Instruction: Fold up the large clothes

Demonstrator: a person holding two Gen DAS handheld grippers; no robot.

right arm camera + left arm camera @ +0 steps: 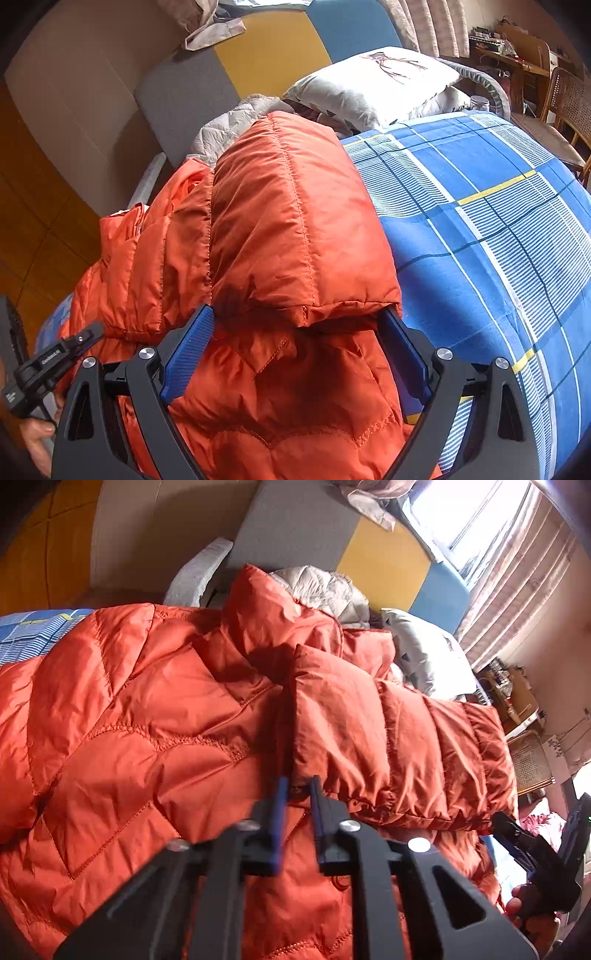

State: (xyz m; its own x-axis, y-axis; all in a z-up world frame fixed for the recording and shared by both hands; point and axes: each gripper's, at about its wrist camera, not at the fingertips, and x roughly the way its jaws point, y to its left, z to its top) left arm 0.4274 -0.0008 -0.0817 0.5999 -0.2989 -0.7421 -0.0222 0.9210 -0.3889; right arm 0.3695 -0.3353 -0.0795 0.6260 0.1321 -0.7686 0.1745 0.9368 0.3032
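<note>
Orange down jacket (147, 709) lies on the bed (480, 229), sleeve (295, 229) folded across. Left gripper (297, 794) pinches the sleeve hem; right gripper (295, 350) jaws spread. Slippery, puffy fabric may spring open once released.

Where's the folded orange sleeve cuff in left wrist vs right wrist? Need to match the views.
Left wrist: the sleeve cuff lies right of centre, its end beside the nearly shut left gripper.
Right wrist: the cuff fills the centre, its end between the open right gripper fingers.
Shared landmark: the yellow headboard panel.
</note>
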